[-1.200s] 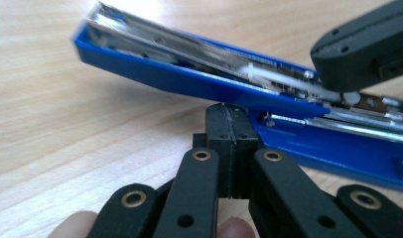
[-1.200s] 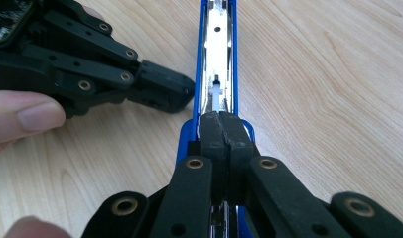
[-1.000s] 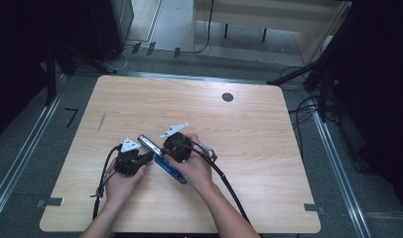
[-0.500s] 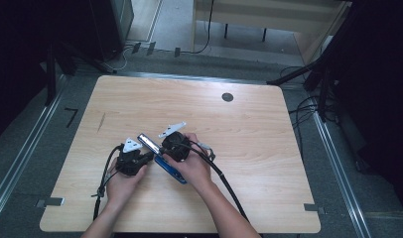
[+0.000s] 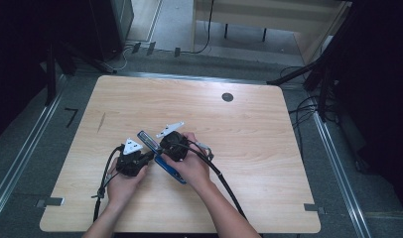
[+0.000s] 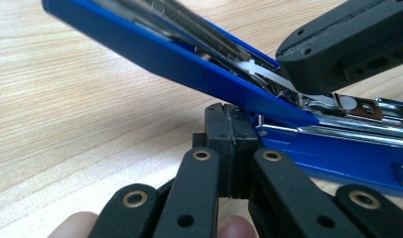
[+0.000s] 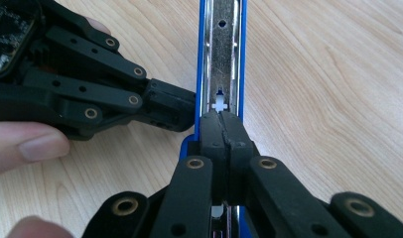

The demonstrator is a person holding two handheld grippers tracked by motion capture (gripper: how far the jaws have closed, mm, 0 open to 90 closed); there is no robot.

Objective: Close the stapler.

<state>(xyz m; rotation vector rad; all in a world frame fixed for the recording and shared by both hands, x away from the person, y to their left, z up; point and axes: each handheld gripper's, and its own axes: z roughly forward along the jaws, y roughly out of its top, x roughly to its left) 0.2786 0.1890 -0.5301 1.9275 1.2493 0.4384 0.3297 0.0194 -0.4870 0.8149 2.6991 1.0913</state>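
Stapler (image 5: pixel 162 157) lies open near the tabletop's front edge. Your left gripper (image 6: pixel 231 148), clenched empty, braces its side; your right gripper (image 7: pixel 223 133), also clenched, presses the magazine. Slip, and the lid could snap down.

The high view looks forward and down over the whole counter (image 5: pixel 269 148). Both gripper views sit very close, looking along their own jaws, and share the open blue stapler (image 6: pixel 189 64) at lower centre of the high view.
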